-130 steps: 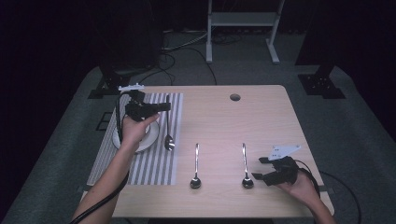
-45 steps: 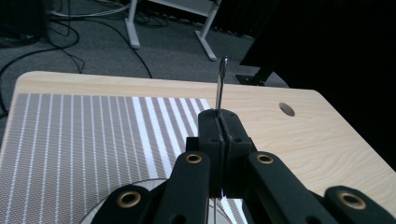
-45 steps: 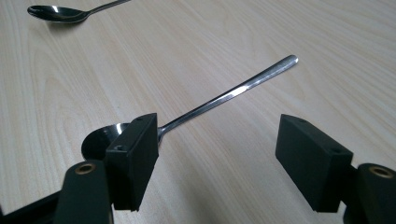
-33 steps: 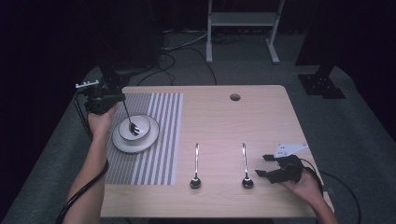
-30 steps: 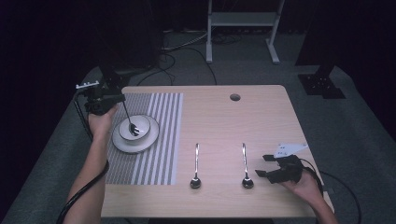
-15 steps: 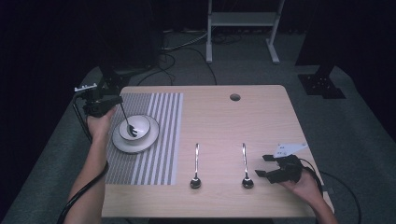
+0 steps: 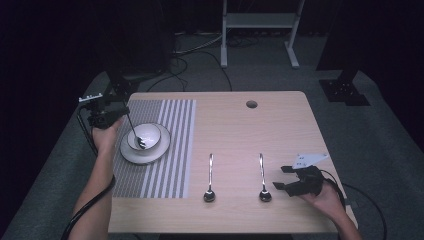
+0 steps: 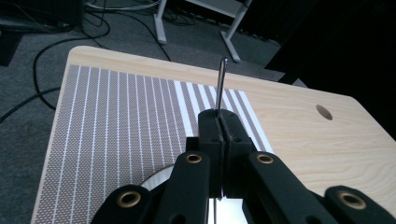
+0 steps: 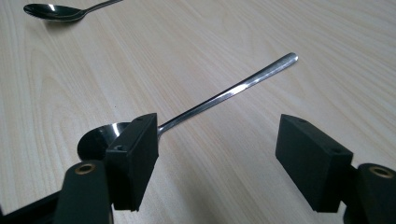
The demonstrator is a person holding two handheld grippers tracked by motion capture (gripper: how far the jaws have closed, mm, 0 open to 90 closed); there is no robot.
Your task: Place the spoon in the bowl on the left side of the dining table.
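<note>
The left gripper point(image 7: 111, 116) sits at the left edge of the high view, beside the table's point(image 7: 280, 125) left side, its jaws clamped on the handle of a spoon point(image 7: 135, 134) that slants down and to the right, with its bowl end inside the small white bowl point(image 7: 150, 133). That bowl stands on a white plate point(image 7: 131, 156), which rests on a striped placemat point(image 7: 172, 150) in the left half of the tabletop. At the lower right of this frame, the right gripper point(image 7: 286, 179) lies low on the table with its jaws parted, just beside the right one point(image 7: 262, 175) of two spoons; the other spoon point(image 7: 210, 176) lies farther left, parallel to it. In the left gripper view, the two black jaws meet at centre frame, pinching the thin metal handle point(image 8: 221, 84), which rises above them over the placemat point(image 8: 116, 116). In the right gripper view, the jaws stand wide apart at the bottom corners, and a spoon point(image 9: 224, 95) lies on the wood between them, its bowl partly behind the left jaw; a second spoon point(image 9: 56, 11) shows at the upper left.
</note>
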